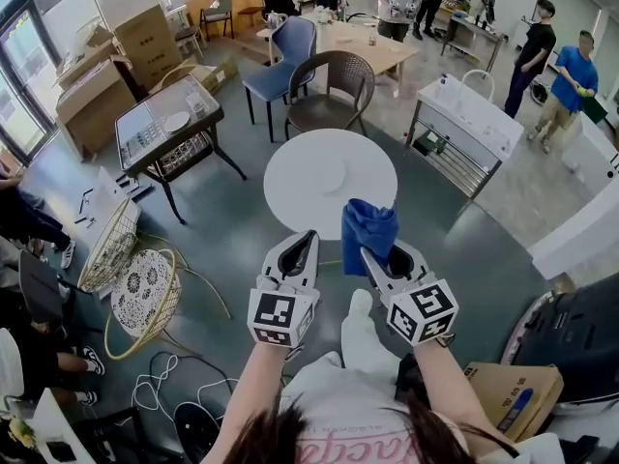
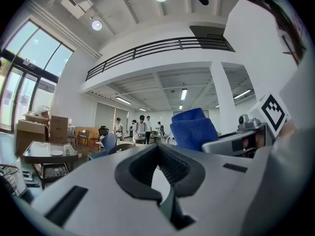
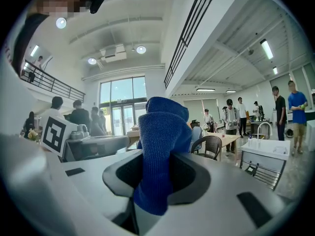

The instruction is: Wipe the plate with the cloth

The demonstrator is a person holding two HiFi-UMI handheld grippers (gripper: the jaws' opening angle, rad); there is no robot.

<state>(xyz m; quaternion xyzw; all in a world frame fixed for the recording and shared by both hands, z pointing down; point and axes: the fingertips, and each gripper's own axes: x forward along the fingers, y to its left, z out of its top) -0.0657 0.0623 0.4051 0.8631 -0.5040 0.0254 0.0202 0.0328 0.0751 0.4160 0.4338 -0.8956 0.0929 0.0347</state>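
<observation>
At near edge of the round table (image 1: 288,199), short of the plate (image 1: 329,175): right gripper (image 1: 370,252) clamped on the blue cloth (image 1: 368,226), left gripper (image 1: 308,242) clenched empty, so pickup looks done, all wiping left.
</observation>
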